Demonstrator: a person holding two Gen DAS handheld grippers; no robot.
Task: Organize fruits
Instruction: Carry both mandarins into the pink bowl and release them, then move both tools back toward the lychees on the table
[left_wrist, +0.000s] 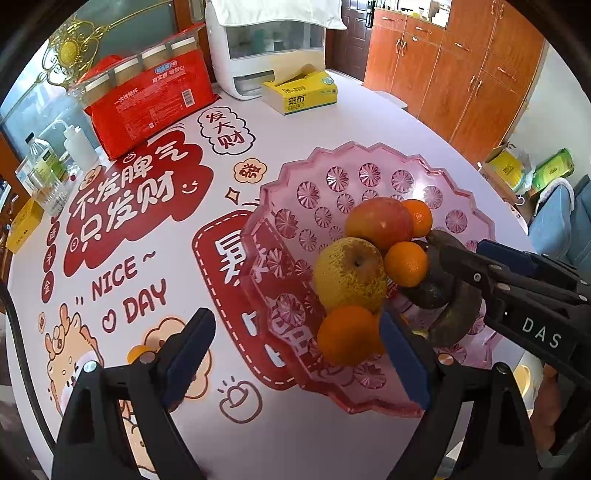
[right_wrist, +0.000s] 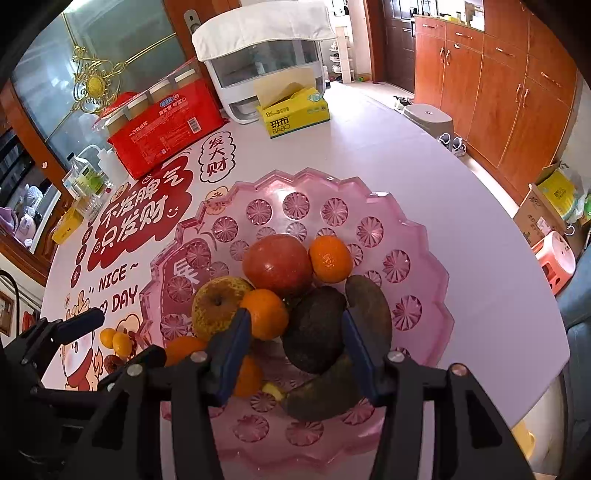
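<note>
A pink glass fruit bowl (right_wrist: 373, 206) (left_wrist: 369, 162) on the printed table holds a red apple (right_wrist: 277, 265) (left_wrist: 380, 223), a yellow pear (right_wrist: 218, 308) (left_wrist: 351, 275), several tangerines (right_wrist: 330, 259) (left_wrist: 347, 334), a dark avocado (right_wrist: 314, 328) and a browned banana (right_wrist: 369, 306) (left_wrist: 454, 317). My right gripper (right_wrist: 293, 350) (left_wrist: 443, 258) is open over the bowl, its fingers either side of the avocado. My left gripper (left_wrist: 295, 354) is open and empty just left of the bowl. Two small tangerines (right_wrist: 116, 341) lie on the table left of the bowl.
At the back stand a red pack of paper cups (left_wrist: 147, 99), a yellow tissue box (left_wrist: 301, 92) and a white appliance (left_wrist: 266, 48). Bottles (left_wrist: 48, 166) stand at the left edge. Wooden cabinets (right_wrist: 498, 92) line the right wall.
</note>
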